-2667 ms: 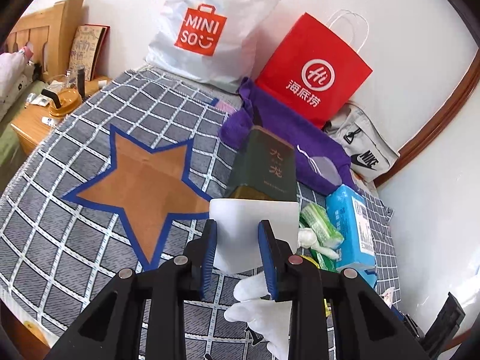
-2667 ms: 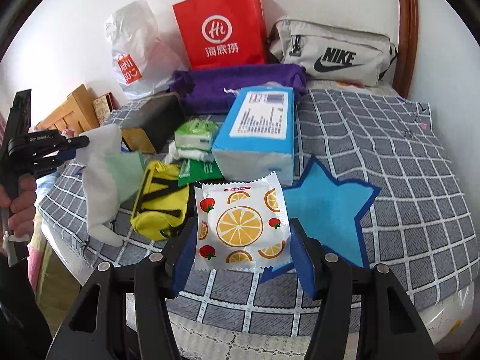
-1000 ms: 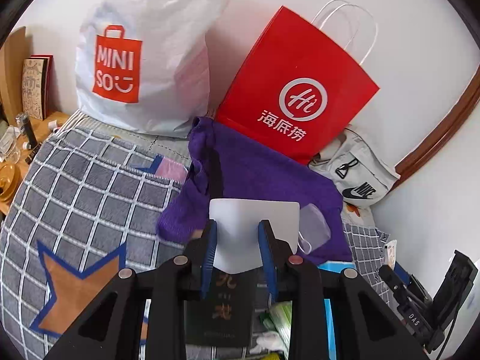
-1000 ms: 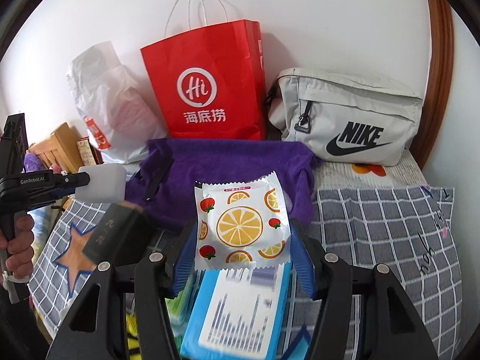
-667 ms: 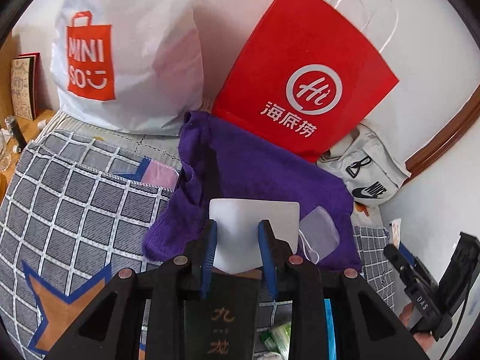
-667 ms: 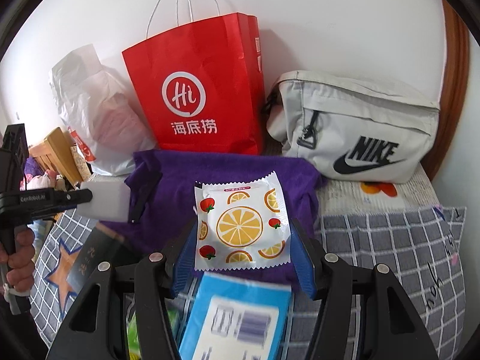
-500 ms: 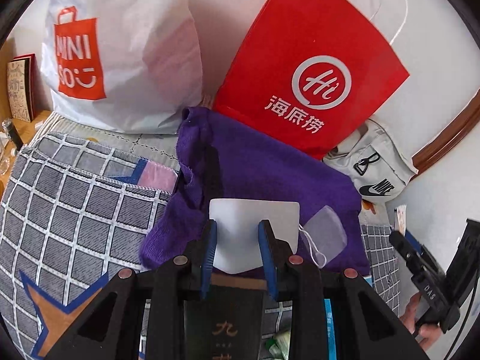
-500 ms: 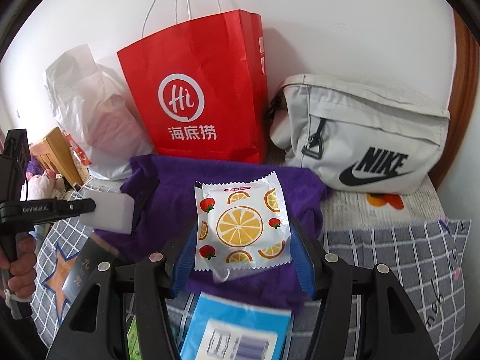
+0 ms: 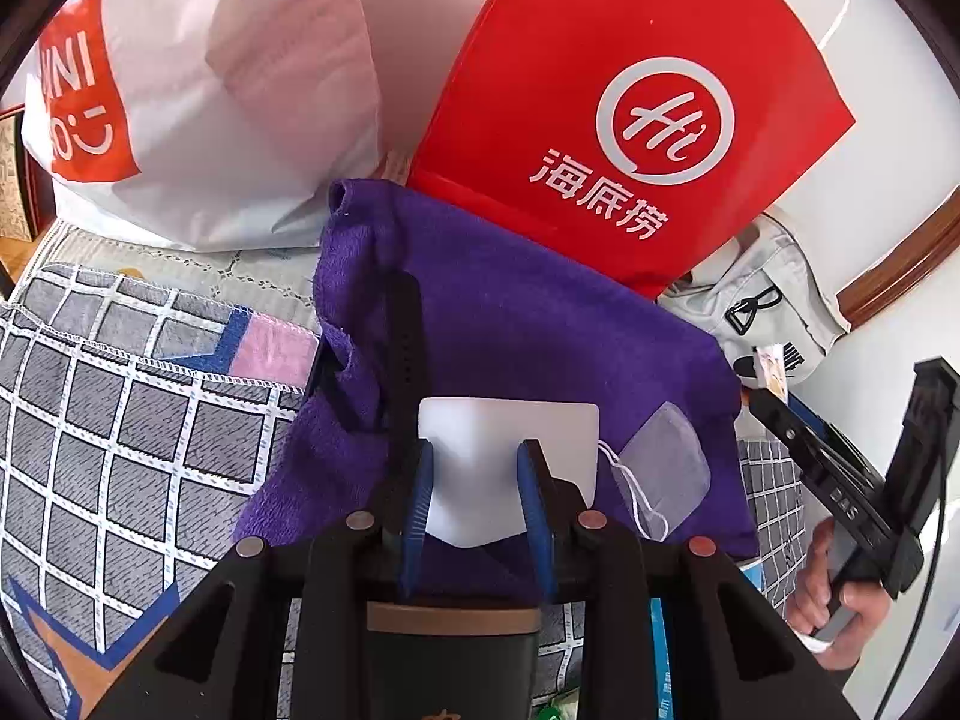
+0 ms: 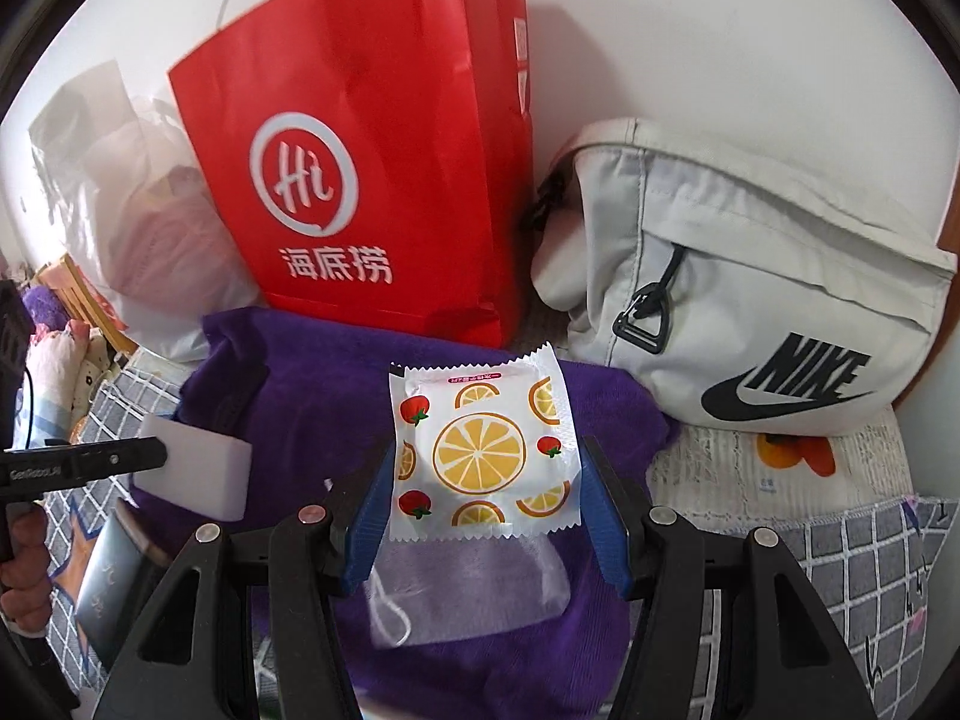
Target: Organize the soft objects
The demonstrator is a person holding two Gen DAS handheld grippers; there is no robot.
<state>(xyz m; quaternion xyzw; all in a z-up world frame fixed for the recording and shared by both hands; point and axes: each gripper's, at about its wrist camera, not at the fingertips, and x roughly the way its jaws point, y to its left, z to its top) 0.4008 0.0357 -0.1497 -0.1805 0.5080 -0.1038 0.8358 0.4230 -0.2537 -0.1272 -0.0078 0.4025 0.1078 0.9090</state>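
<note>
My left gripper is shut on a white sponge block, which hangs over a purple towel on the bed. My right gripper is shut on a flat packet printed with orange slices and strawberries, also above the purple towel. In the right wrist view the white sponge block shows at the left, gripped by the left gripper's fingers. A clear bagged face mask lies on the towel just right of the sponge; in the right wrist view this mask sits under the packet.
A red paper bag, a white plastic shopping bag and a grey waist bag stand against the wall behind the towel. A dark box lies below the left gripper. The grey checked bedspread spreads to the left.
Both grippers have moved toward the wall with their loads; the towel and bags loom larger, and the blue tissue pack has slipped out of the right wrist view.
</note>
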